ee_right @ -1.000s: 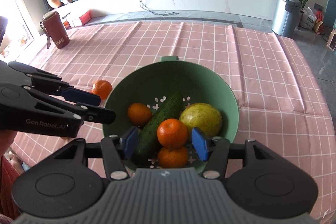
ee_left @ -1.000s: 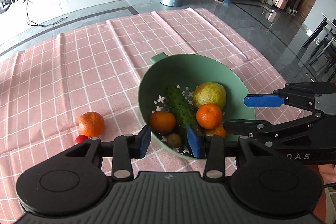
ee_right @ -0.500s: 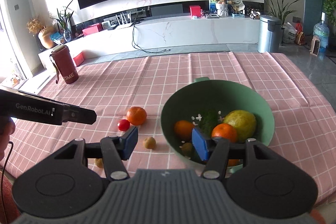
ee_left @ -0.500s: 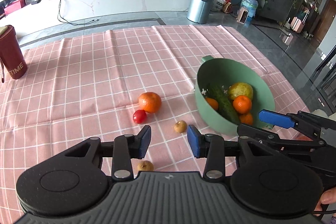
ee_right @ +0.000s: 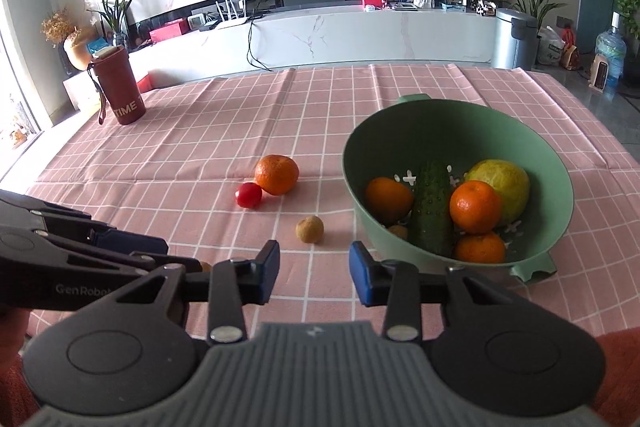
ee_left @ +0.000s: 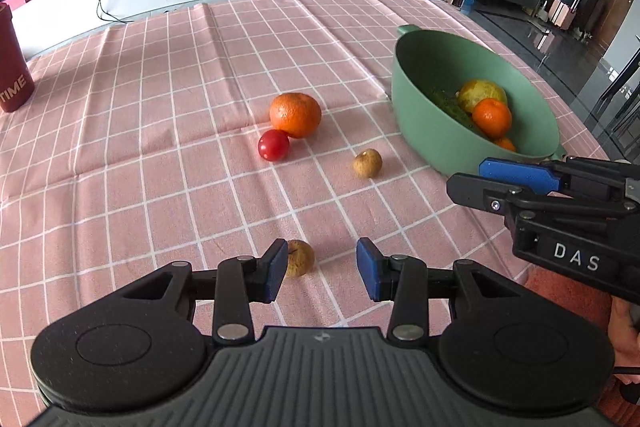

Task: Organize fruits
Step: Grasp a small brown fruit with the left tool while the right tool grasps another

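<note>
I have pulled both open, empty tools, left tool (ee_left: pixel 322 269) and right tool (ee_right: pixel 314 273), back from the green colander (ee_right: pixel 560 163), now facing the near longan (ee_left: pixel 299 257) left on the table (ee_left: pixel 160 107).

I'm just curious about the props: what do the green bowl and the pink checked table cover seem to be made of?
The green bowl looks like matte moulded plastic: an even colour, a dull sheen, and cut-out drain holes in its base. The pink checked table cover looks like woven cloth, since fold creases and soft ridges run across it; coated fabric is possible.
</note>
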`<action>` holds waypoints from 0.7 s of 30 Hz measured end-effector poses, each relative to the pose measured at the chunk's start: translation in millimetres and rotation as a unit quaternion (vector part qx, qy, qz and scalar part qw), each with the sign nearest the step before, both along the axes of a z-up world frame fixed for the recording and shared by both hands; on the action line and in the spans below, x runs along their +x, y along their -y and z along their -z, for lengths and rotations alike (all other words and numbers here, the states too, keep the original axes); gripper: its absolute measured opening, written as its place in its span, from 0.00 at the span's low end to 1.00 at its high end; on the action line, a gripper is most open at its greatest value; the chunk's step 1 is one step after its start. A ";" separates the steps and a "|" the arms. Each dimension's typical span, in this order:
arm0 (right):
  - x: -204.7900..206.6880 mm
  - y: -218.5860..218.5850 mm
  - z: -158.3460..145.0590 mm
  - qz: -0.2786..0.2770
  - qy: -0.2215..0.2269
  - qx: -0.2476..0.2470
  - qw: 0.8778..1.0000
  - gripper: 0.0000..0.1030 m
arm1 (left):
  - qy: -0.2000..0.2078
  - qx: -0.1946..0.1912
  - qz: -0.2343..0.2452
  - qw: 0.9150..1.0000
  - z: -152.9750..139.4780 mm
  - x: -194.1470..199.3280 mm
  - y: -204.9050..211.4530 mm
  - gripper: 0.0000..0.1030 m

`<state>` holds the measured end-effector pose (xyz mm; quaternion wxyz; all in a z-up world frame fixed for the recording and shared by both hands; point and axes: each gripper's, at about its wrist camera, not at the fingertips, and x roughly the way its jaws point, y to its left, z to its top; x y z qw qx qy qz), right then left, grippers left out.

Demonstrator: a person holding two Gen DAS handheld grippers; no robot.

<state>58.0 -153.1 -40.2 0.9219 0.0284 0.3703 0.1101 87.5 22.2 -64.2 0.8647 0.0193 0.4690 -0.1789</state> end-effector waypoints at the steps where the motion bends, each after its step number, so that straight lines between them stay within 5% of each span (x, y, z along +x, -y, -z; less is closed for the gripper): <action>1: 2.4 -0.5 2.9 -0.001 -0.002 0.000 1.000 0.30 | -0.002 0.001 -0.005 1.000 4.5 0.5 -1.2 0.46; 11: 24.8 -5.7 20.5 0.012 -0.021 -0.005 1.000 0.29 | -0.016 0.021 -0.021 0.999 27.5 11.6 0.4 0.46; 21: 33.1 -23.6 26.1 0.014 -0.005 -0.034 0.999 0.29 | -0.009 0.004 -0.038 0.999 26.2 15.3 -7.5 0.30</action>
